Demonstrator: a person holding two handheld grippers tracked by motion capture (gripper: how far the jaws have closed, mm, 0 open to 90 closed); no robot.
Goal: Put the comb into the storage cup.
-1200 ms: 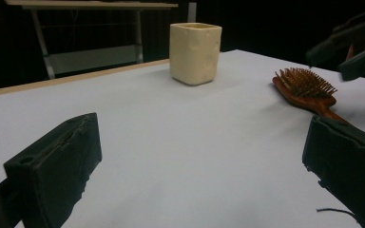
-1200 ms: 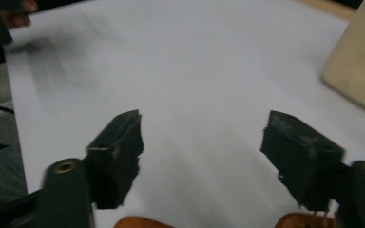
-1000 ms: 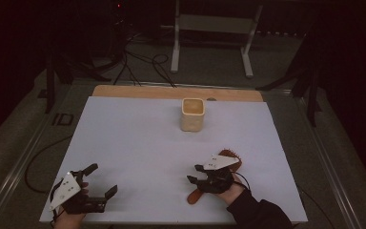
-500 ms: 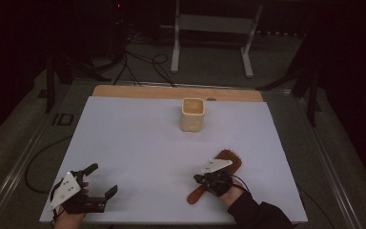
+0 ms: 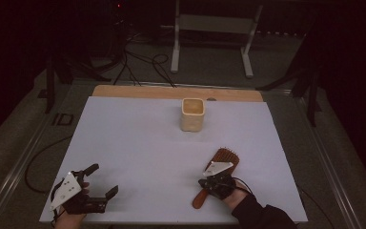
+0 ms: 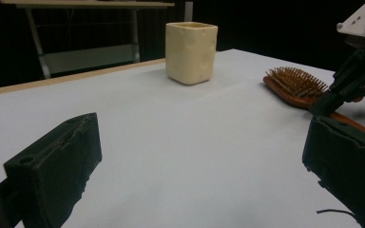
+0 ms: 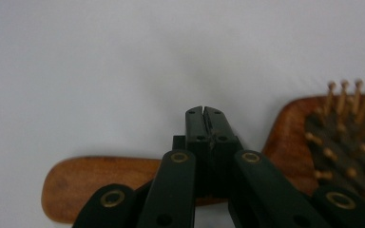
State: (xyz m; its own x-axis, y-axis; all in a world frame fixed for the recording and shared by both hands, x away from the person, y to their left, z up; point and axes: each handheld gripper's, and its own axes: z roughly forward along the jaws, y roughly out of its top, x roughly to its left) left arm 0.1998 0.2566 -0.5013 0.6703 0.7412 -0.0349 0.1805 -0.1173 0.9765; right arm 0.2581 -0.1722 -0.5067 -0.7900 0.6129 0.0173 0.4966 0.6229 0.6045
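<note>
On the white table (image 5: pixel 138 157), near its front right, lies the wooden brush (image 5: pixel 219 167), bristles up. I judge I'm lining up a grasp: my right gripper (image 7: pixel 204 114) hovers closed over its handle and must open first. My left gripper (image 5: pixel 104 181) rests open, well apart.

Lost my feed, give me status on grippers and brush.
Left gripper open, idle. Right gripper shut, over the brush handle, not gripping. Brush flat, bristles up. Cup far off.
</note>
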